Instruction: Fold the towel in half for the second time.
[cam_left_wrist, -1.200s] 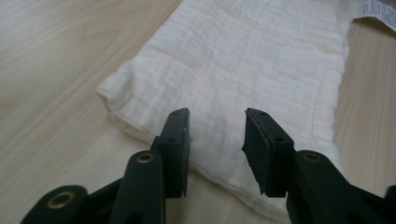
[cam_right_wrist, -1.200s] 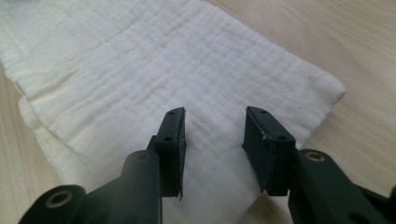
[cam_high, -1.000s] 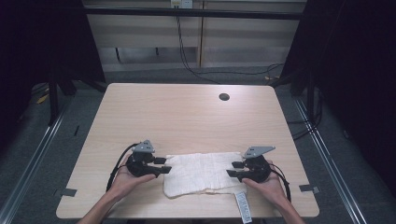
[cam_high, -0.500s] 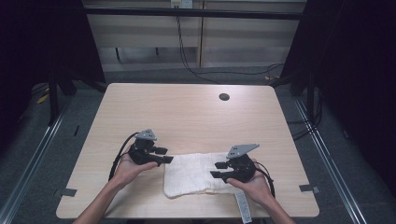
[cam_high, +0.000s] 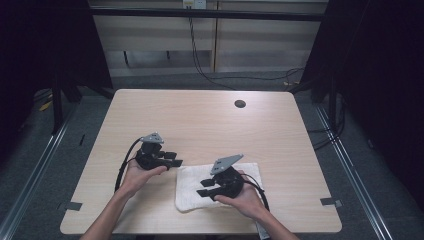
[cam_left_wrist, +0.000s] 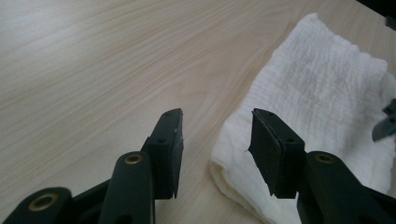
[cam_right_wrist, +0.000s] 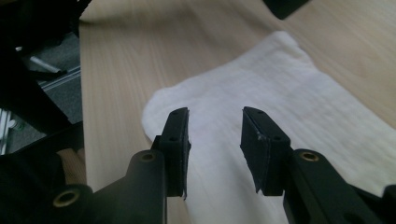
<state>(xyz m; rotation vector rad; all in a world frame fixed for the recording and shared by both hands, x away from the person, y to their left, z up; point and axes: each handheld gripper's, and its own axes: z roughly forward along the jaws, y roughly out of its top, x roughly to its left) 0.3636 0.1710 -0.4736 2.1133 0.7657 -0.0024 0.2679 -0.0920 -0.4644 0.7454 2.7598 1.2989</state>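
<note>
A white folded towel (cam_high: 189, 194) lies near the front edge of the wooden table (cam_high: 200, 120). My left gripper (cam_high: 176, 163) hovers at the towel's left corner, jaws open, and its right fingertip (cam_left_wrist: 273, 149) is over the towel's edge (cam_left_wrist: 322, 93). My right gripper (cam_high: 202, 189) is held over the middle of the towel and points left. Its jaws have just been closing but stand apart, with the towel (cam_right_wrist: 280, 93) beneath them and nothing pinched. In its own view the right gripper (cam_right_wrist: 215, 119) aims toward the towel's rounded corner.
A round cable hole (cam_high: 240, 104) sits at the far right of the table. Tape marks (cam_high: 331, 202) lie near both front corners. Dark frame posts and cables stand behind and beside the table.
The right gripper has moved left from the towel's right end to over its middle. The left gripper has drifted slightly away from the front edge.
</note>
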